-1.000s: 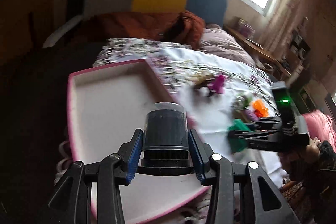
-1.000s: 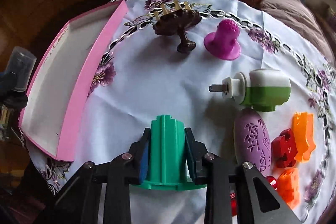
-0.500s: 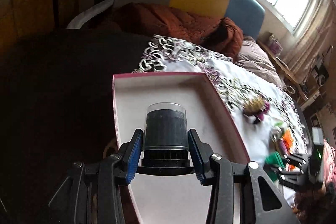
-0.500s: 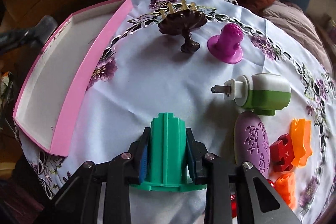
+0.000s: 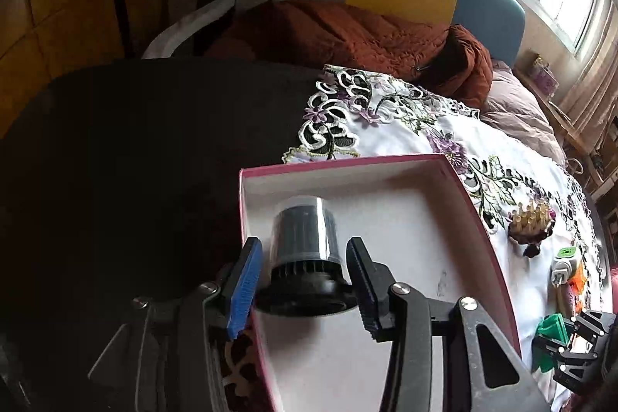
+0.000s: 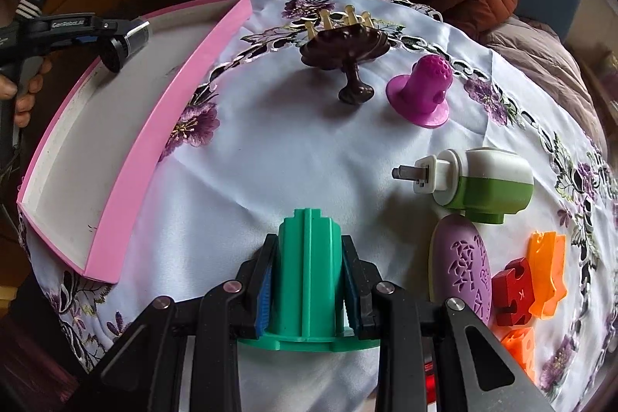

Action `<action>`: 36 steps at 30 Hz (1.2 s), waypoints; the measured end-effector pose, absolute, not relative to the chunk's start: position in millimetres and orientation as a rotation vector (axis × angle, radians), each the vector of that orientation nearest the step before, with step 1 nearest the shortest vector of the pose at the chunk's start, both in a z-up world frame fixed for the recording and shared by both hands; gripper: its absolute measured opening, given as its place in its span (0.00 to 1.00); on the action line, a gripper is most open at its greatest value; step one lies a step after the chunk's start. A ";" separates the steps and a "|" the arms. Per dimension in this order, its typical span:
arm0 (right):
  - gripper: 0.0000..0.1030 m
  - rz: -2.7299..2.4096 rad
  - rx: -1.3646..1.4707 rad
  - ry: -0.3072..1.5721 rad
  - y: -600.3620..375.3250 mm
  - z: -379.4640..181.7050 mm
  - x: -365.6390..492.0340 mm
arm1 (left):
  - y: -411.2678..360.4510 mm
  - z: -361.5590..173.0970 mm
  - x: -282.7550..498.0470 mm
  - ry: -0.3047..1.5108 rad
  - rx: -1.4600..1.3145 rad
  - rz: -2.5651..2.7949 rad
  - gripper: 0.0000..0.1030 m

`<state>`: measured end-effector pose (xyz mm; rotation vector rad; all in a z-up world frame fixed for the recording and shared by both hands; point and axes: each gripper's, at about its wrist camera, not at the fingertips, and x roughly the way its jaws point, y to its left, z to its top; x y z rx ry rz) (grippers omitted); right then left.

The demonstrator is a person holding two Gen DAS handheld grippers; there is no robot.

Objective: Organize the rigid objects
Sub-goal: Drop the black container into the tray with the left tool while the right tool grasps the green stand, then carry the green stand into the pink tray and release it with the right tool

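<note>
A black ribbed cylinder with a clear cap (image 5: 303,250) lies between my left gripper's (image 5: 305,280) spread fingers, over the pink-rimmed white tray (image 5: 390,215); gaps show on both sides. In the right wrist view the cylinder (image 6: 125,43) hangs at the tray's (image 6: 127,172) far end. My right gripper (image 6: 309,280) is shut on a green ribbed cone-shaped piece (image 6: 309,265) above the embroidered cloth.
On the cloth lie a brown stand with pegs (image 6: 343,45), a magenta cone (image 6: 423,89), a green-white plug device (image 6: 475,182), a purple oval (image 6: 463,265) and red and orange pieces (image 6: 529,277). A rust blanket (image 5: 347,33) lies behind.
My left gripper has opened around the black cylinder and swung left over the tray's near corner. My right gripper still holds the green piece, almost in place.
</note>
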<state>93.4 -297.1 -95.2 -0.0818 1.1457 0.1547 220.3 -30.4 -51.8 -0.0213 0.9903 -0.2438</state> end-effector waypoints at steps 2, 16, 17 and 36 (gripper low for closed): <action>0.30 0.154 -0.083 1.145 -296.8 -95.3 93.5 | -26.9 -47.5 212.2 0.980 -0.021 -0.230 0.46; 0.30 0.144 -0.099 1.133 -294.9 -95.4 90.5 | -20.0 -15.2 80.5 0.862 0.025 -0.233 0.46; 0.30 0.144 -0.101 1.133 -294.8 -95.3 90.4 | -21.1 -14.8 76.9 0.861 0.024 -0.234 0.46; 0.29 0.133 -0.143 1.111 -290.2 -94.2 88.1 | -19.3 -17.7 43.1 0.876 0.007 -0.211 0.46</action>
